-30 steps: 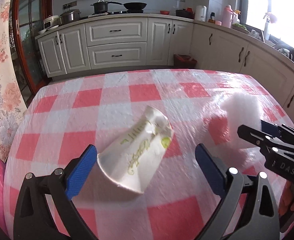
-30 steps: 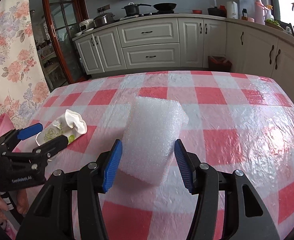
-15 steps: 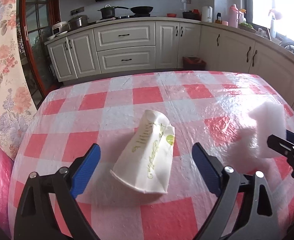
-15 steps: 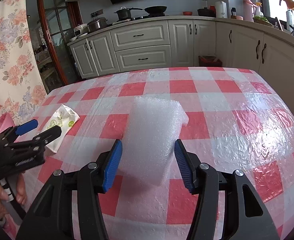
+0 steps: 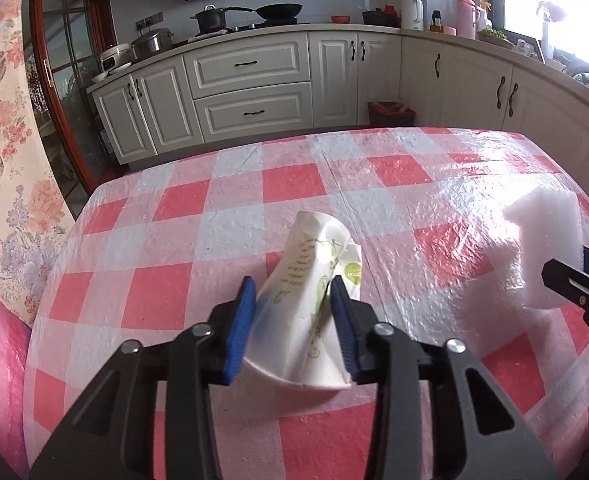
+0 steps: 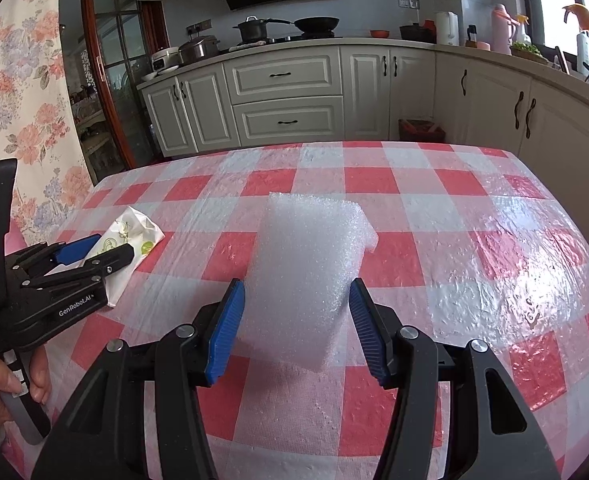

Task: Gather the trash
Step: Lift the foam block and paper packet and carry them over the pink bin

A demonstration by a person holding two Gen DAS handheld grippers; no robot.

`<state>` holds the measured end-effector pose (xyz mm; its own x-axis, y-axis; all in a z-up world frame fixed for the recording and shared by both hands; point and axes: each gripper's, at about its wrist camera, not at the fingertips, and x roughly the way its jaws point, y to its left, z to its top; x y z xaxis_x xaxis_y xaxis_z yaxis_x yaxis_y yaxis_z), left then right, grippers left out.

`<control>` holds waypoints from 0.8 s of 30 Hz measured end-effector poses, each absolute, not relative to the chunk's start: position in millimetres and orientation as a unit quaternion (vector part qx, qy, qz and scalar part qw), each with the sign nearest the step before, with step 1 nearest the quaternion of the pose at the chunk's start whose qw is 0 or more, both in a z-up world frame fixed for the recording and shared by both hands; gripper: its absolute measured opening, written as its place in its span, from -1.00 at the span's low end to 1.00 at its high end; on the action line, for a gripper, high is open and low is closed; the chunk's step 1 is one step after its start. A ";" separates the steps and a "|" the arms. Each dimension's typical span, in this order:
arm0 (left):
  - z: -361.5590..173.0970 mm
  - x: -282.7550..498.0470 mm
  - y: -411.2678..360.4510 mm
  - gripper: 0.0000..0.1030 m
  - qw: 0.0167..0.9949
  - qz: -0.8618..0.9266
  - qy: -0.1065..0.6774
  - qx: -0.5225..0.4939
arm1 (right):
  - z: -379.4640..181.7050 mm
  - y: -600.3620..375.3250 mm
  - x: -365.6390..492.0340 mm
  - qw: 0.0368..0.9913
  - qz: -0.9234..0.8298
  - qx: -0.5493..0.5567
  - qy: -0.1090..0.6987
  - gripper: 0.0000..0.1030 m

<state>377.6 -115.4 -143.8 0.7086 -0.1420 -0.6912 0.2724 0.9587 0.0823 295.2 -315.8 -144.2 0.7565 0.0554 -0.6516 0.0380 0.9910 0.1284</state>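
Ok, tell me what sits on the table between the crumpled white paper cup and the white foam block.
Nothing: in the left wrist view only bare checked tablecloth separates the crumpled white paper cup from the white foam block.

A crumpled paper cup [image 5: 314, 280], a matt, grainy white foam block [image 6: 306, 276], and a glossy, wrinkled plastic tablecloth [image 6: 494, 240].
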 end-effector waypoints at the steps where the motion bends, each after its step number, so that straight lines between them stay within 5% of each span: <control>1: -143.6 377.0 -115.2 -0.32 0.920 -0.117 0.364 0.088 | -144.7 -316.5 295.2 0.934 0.004 0.068 0.350 0.01; 6: -138.1 367.0 -118.7 -0.50 0.927 -0.124 0.340 0.096 | -144.2 -312.9 294.6 0.936 0.003 0.057 0.347 0.01; 24: -125.5 241.6 -93.7 -0.53 0.944 -0.124 0.300 0.067 | -129.7 -271.1 223.0 0.943 0.034 0.015 0.330 0.01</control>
